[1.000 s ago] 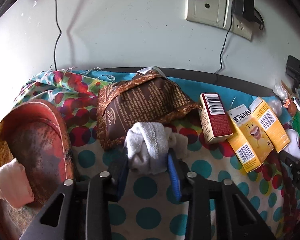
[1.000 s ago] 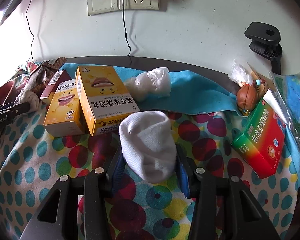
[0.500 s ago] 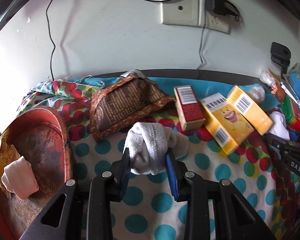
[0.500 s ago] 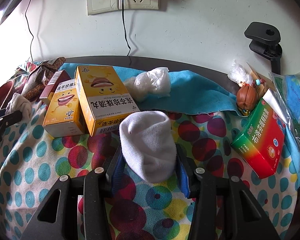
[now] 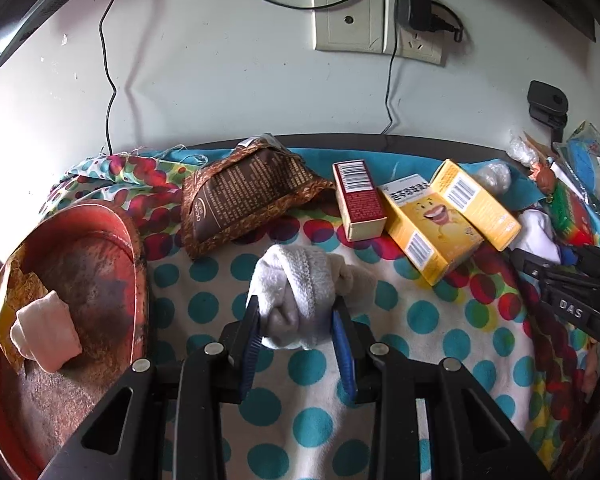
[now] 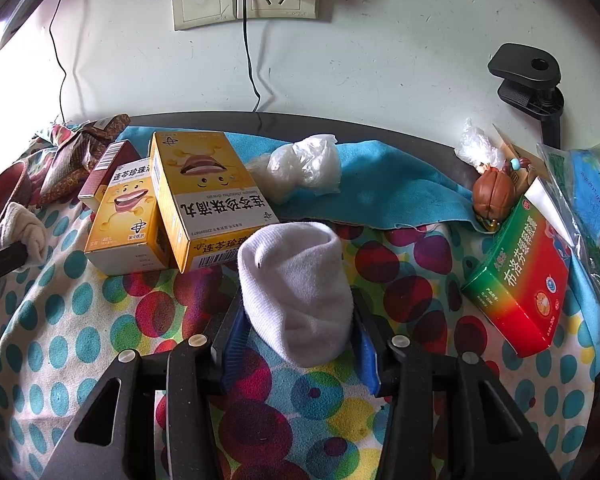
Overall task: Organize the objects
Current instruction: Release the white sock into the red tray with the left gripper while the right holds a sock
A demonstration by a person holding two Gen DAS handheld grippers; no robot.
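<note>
White sock (image 6: 296, 292), lower end hidden between pads (image 6: 236, 336).

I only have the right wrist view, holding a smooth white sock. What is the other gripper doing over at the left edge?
Observer: The left gripper is shut on a ribbed off-white knit sock.
Operator: Anything left of it that I can't see?
Observer: A rusty red round tray, holding a folded pale cloth bundle on crumpled yellow paper.
Operator: What's that brown thing behind the boxes?
Observer: A brown foil snack bag, printed side up, lying beside the dark red carton.
</note>
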